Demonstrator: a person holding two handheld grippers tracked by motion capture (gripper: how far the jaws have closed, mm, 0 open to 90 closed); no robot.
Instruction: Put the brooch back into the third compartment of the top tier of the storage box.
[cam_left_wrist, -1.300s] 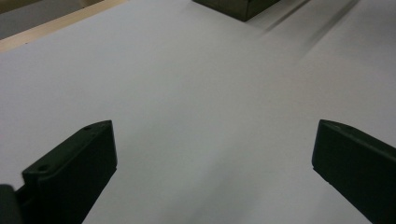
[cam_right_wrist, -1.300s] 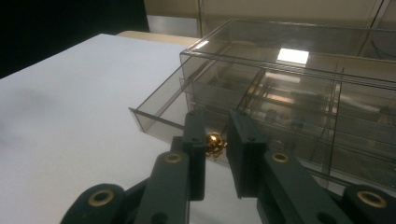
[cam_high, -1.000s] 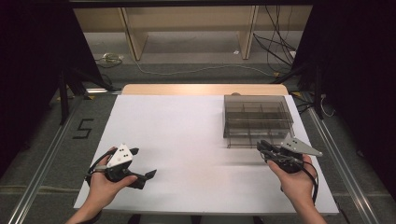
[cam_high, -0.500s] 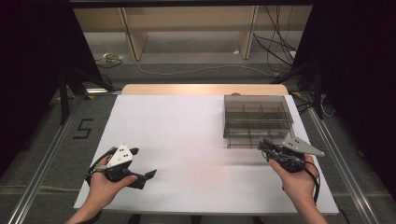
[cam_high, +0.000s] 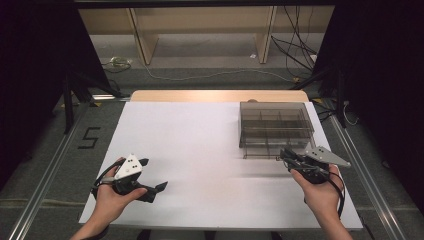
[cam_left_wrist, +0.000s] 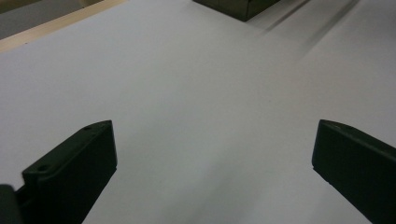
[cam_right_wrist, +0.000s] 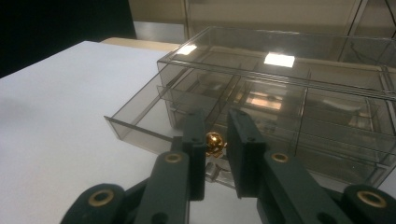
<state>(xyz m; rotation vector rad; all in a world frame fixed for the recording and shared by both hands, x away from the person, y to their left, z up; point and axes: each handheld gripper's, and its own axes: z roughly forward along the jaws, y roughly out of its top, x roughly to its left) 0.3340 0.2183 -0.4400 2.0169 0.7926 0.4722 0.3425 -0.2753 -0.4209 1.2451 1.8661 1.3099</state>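
Gripping a small gold knob (cam_right_wrist: 215, 142) on a pulled-out drawer (cam_right_wrist: 140, 122) of the clear drawer box (cam_high: 276, 122), right gripper (cam_right_wrist: 215, 149) has fingers (cam_right_wrist: 195, 140) nearly closed around it. Box sits at table's (cam_high: 200, 145) far right. Left gripper (cam_high: 150, 181) rests near front-left edge in the left hand (cam_high: 112, 200), fingers (cam_left_wrist: 74, 168) spread wide, holding nothing.

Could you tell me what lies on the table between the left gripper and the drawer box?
Nothing: bare white table runs from the left gripper to the drawer box in the left gripper view.
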